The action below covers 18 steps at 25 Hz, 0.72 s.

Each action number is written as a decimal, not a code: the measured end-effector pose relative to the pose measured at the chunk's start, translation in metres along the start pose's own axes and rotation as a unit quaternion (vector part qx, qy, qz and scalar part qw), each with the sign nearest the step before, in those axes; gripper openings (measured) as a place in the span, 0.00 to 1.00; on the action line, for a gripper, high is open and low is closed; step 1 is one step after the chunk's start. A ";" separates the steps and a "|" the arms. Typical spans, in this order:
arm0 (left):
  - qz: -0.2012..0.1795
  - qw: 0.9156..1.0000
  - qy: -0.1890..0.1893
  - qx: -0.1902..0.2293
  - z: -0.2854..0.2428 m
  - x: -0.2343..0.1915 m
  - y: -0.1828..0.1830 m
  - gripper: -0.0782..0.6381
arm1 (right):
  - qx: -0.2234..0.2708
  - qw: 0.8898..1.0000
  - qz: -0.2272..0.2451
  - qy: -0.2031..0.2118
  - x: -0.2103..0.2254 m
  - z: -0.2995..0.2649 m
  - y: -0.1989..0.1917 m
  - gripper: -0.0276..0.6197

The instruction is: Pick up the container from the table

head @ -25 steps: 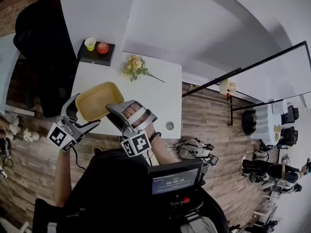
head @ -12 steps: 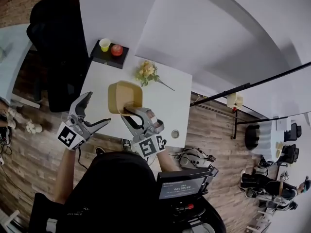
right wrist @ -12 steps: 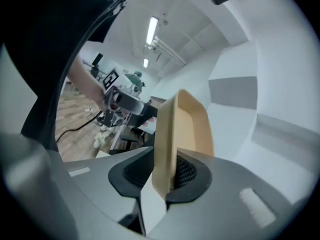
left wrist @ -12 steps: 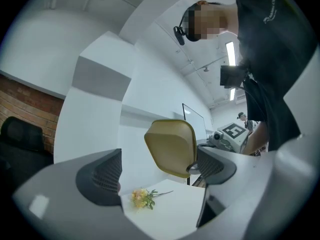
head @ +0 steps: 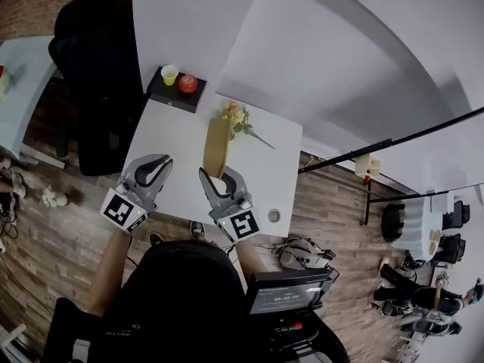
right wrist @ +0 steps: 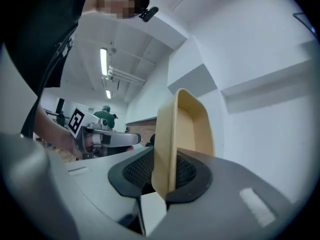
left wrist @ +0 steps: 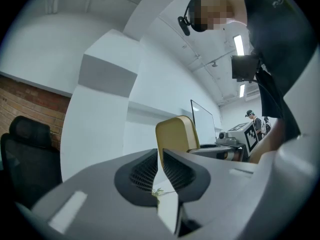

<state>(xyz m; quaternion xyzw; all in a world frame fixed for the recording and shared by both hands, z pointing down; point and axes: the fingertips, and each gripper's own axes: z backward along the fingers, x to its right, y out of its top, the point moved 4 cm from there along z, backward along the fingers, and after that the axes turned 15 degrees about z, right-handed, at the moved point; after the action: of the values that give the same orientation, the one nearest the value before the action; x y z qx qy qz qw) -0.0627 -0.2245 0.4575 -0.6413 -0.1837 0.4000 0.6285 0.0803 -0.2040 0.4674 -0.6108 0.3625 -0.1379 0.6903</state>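
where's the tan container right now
The container stands on edge in the right tongs, mid head view, over the white table, near the flowers.

Office/lab-type workspace. White table (head: 181, 153) on wood-plank floor (head: 333, 195); black office chair (head: 89, 74) just left of table, brick wall (left wrist: 27, 101) beyond chair, also left of table. Right of table: cables + electronic gear (head: 302, 242) on floor; farther right, ppl (head: 427, 299) at other workstations. Strip lights (right wrist: 104, 60) on ceiling above table.
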 end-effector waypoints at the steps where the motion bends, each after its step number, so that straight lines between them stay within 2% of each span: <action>1: 0.000 1.000 0.000 -0.001 -0.001 0.001 0.000 0.15 | 0.008 1.000 -0.010 -0.004 0.002 -0.001 0.002 0.19; 5: -0.005 1.000 -0.004 -0.005 -0.003 0.006 -0.003 0.14 | 0.027 0.999 -0.027 -0.015 0.005 -0.002 0.007 0.19; 18: -0.007 1.000 0.007 -0.018 -0.007 0.006 -0.003 0.13 | 0.033 0.999 -0.011 -0.019 0.012 -0.001 0.019 0.19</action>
<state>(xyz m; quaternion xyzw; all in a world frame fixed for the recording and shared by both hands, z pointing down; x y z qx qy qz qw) -0.0528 -0.2245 0.4575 -0.6541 -0.1907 0.3878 0.6208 0.0833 -0.2085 0.4459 -0.5941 0.3376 -0.1458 0.7154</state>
